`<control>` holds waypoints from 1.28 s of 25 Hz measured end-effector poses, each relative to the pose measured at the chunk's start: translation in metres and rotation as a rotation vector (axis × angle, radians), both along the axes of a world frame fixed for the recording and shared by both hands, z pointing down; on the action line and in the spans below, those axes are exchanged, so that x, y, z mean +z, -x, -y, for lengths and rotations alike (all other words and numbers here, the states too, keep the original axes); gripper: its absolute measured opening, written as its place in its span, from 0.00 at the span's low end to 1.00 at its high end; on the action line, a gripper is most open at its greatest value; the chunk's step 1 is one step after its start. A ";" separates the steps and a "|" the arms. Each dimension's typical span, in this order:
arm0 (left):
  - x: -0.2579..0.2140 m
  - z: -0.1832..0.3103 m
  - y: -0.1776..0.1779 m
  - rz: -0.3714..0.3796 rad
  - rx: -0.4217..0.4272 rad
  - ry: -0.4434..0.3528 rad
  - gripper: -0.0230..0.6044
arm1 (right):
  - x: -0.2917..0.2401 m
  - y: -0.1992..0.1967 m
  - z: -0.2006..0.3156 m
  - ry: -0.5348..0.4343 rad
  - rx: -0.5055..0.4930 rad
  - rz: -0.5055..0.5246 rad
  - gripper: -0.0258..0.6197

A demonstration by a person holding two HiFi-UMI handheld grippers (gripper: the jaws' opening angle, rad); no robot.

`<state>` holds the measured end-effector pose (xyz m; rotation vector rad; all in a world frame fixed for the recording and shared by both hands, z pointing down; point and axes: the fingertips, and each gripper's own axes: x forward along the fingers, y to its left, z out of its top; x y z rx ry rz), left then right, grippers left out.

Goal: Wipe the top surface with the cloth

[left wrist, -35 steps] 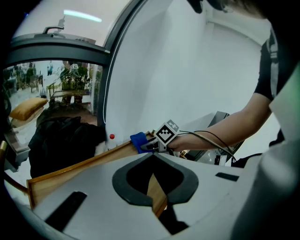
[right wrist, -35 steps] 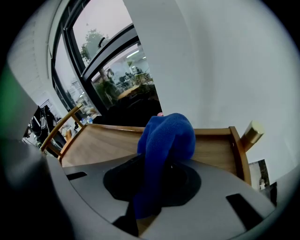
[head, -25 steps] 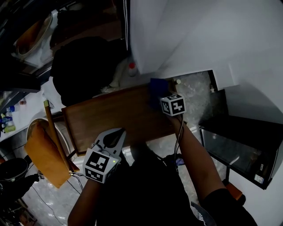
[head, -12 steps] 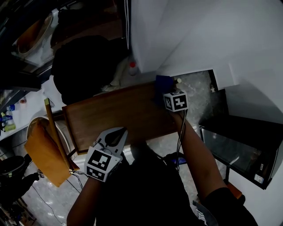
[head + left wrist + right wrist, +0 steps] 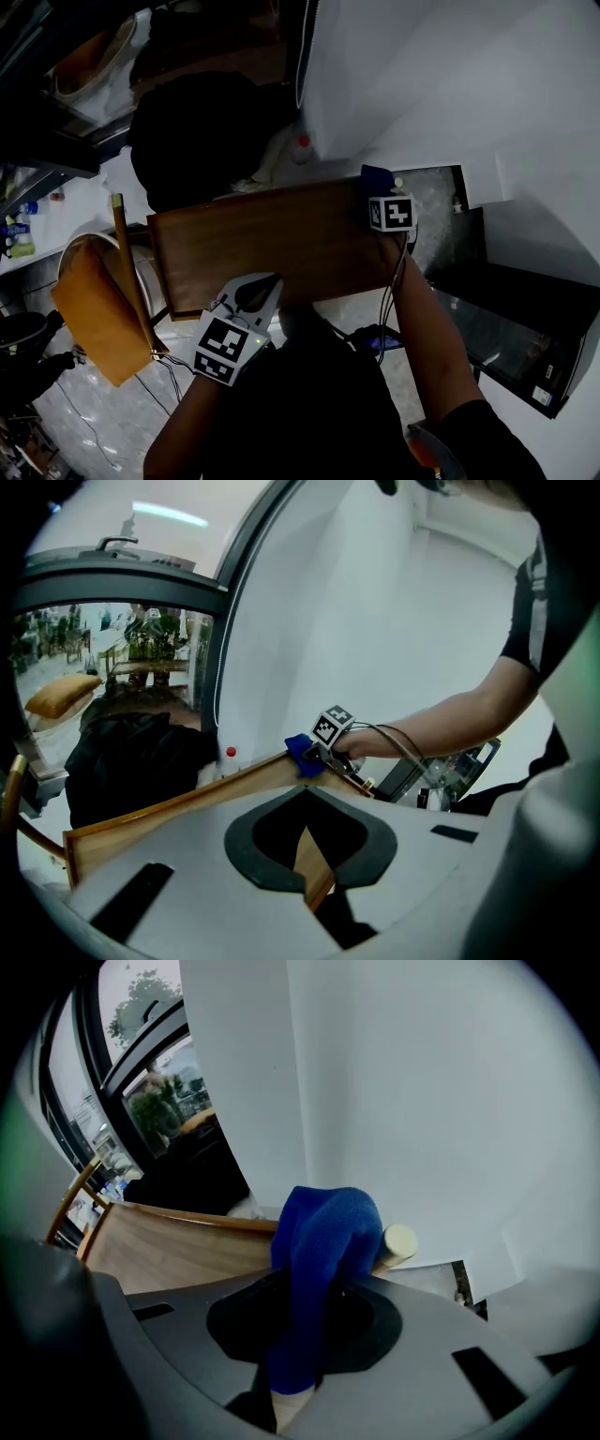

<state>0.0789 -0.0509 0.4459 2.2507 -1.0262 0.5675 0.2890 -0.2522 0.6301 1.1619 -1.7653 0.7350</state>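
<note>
A small wooden table [image 5: 272, 244] with a brown top stands below me. My right gripper [image 5: 380, 192] is at its far right corner, shut on a blue cloth [image 5: 323, 1241] that bunches out past the jaws onto the wood [image 5: 178, 1246]. The cloth [image 5: 373, 178] shows as a dark blue patch beyond the marker cube. My left gripper [image 5: 251, 292] hangs over the table's near edge, left of centre, shut with nothing between its jaws. In the left gripper view the cloth [image 5: 302, 755] and right gripper [image 5: 323, 752] sit at the far end of the tabletop [image 5: 187, 803].
A white wall [image 5: 450, 84] rises just behind the table's far right corner. A chair with an orange cushion [image 5: 89, 319] stands left of the table. A dark black mass [image 5: 197, 131] lies behind it, a small red-capped bottle [image 5: 302, 147] near the wall. A black box [image 5: 525, 319] sits to the right.
My right gripper has slid the blue cloth rightward along the far edge toward the table's corner. The left gripper has stayed by the near edge. The head view has shifted slightly.
</note>
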 end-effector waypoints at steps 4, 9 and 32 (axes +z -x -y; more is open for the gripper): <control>-0.003 -0.003 0.016 -0.024 -0.040 -0.005 0.04 | -0.001 -0.001 -0.001 -0.012 0.046 -0.016 0.17; -0.006 -0.007 0.042 -0.046 -0.078 -0.015 0.04 | -0.001 -0.005 0.000 -0.048 0.104 0.001 0.17; 0.006 -0.064 0.230 -0.058 -0.290 0.010 0.04 | -0.031 0.428 -0.177 0.176 -0.393 0.549 0.17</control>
